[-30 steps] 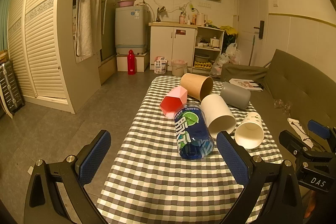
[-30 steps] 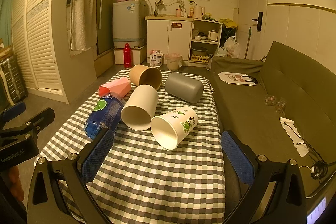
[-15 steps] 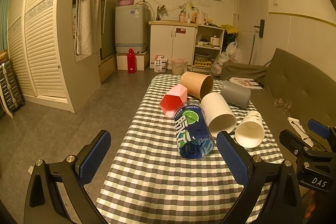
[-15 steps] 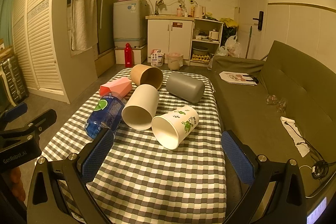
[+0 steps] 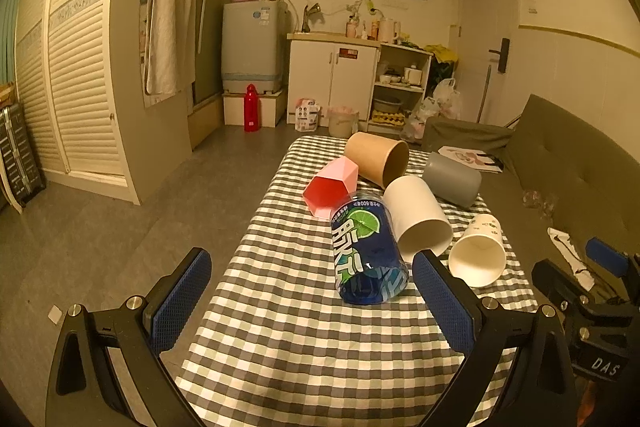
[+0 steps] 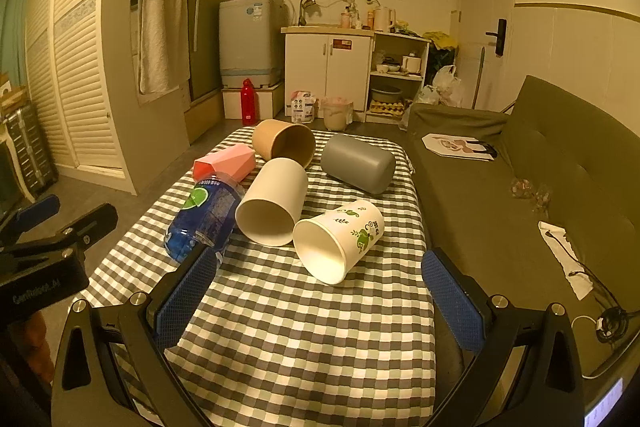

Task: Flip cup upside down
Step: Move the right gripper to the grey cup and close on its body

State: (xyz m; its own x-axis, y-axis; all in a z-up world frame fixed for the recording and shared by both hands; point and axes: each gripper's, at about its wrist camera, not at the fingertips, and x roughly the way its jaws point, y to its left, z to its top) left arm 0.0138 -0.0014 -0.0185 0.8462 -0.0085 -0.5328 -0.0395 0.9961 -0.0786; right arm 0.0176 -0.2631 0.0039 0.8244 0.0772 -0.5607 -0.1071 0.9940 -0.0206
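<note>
on the checked table (image 6: 312, 347) the objects lie on their sides. leftmost is the pink faceted cup (image 6: 226, 161), then the blue bottle (image 6: 204, 217), whose label carries a lime slice, large white chinese characters and "600" in small print in the left view. next come the brown paper cup (image 6: 284, 143), the cream cup (image 6: 272, 203) touching the bottle, the white paper cup (image 6: 340, 239) printed with green leaves, and the grey cup (image 6: 358, 163) farthest right.

the left wrist view shows the red inside of the pink faceted cup (image 5: 332, 187) and "das" on the right tool's body; the right wrist view shows "genrobot.ai" on the left tool and the leaf print in full.

the left gripper (image 5: 312, 301) has its jaws spread wide, holding nothing, with the bottle lying ahead between them. the right gripper (image 6: 320, 301) is likewise spread and empty; the white paper cup lies just ahead of it, mouth toward the camera, between its blue pads (image 6: 452, 301).
</note>
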